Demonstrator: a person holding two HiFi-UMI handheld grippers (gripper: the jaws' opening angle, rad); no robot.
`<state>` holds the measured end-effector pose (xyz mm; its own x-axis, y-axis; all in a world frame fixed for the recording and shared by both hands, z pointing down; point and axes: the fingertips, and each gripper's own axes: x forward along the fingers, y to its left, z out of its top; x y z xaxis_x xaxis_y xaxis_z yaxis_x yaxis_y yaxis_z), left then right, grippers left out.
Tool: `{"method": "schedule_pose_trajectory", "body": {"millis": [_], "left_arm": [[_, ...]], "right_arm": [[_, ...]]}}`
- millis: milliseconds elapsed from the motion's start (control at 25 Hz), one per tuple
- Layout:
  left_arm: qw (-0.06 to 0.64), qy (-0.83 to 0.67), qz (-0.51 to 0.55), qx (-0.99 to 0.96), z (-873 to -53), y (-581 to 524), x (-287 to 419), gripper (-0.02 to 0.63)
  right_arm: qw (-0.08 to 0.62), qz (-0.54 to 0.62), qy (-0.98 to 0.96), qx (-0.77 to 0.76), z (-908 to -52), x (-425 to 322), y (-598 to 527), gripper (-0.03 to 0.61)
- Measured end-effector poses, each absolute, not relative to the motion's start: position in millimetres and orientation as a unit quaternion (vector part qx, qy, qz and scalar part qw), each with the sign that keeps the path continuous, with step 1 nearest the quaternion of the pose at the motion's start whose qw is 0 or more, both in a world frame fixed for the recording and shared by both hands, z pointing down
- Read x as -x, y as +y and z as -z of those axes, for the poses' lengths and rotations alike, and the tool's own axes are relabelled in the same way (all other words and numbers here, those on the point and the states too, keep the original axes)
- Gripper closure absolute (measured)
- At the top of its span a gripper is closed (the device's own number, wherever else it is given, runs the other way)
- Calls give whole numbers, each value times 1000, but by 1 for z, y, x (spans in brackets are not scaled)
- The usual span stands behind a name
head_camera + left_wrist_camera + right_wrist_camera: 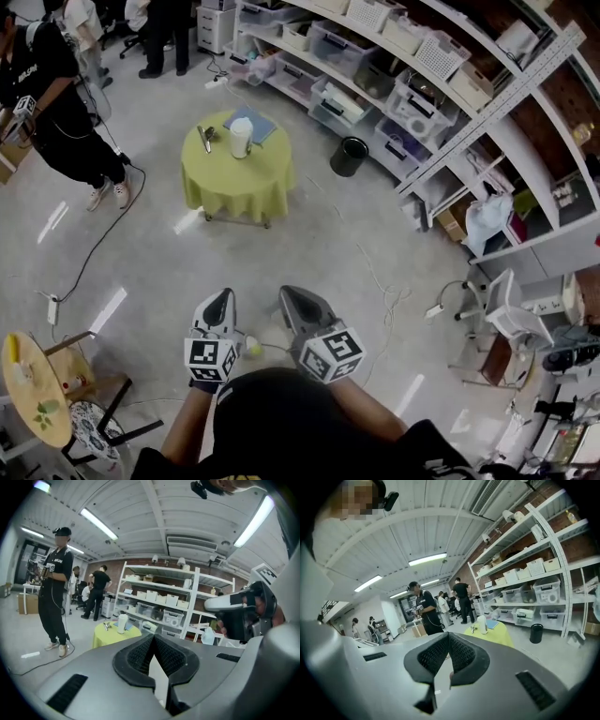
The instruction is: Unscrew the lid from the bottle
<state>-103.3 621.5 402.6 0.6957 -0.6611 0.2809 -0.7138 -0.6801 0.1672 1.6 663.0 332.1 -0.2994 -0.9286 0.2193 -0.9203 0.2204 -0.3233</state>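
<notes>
The round surface [225,183] has a yellow-green cloth and stands on the grey floor [309,234] of a big room, well apart from you. On the surface there is one white bottle [241,138], upright, near its middle. The lid is too small to tell from the bottle itself. One blue sheet [260,123] lies just beside the bottle, toward the far edge of the surface. One small metal tool [206,139] lies at the other side of the bottle.

To the right of the surface one black bin [349,156] stands on the floor. Beyond it there is a long row of white shelves [403,89] with many boxes. To the left of the surface stands one person [56,103] in black clothes.

You hold two claws low, near your body and far from the surface. The left claw [225,294] is closed, its pads meet and nothing is between them. The right claw [291,294] is closed too, and empty.
</notes>
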Motion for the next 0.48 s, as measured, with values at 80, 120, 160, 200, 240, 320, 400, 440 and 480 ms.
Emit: {"method": "schedule_pose_trajectory", "body": {"millis": [80,120,160,200,240,320,400,440,480], "left_arm": [[144,-365,-108,-914,-409,613,87,595],[145,-357,-110,-916,-410,612,77,595],[145,-350,-111,-919,-410,610,69,595],[143,-346,-110,-921,-410,607,62,595],[143,-345,-108,-922,-408,602,56,595],[147,-350,-103,-920,-404,591,50,595],[158,-364,-101,-912,-404,576,55,595],[161,-370,-102,-909,-406,567,55,595],[163,-374,-104,-907,-408,557,53,595]], "right_arm": [[1,201,767,609,-331,-22,664,577],[-3,206,758,619,-334,-35,667,577],[-2,214,748,628,-337,-48,670,577],[4,226,738,636,-340,-61,671,577],[14,237,728,643,-342,-73,670,577],[35,252,714,653,-343,-91,660,577],[46,260,711,652,-344,-99,638,577],[47,261,713,648,-344,-102,624,578],[46,260,717,645,-344,-106,610,577]]}}
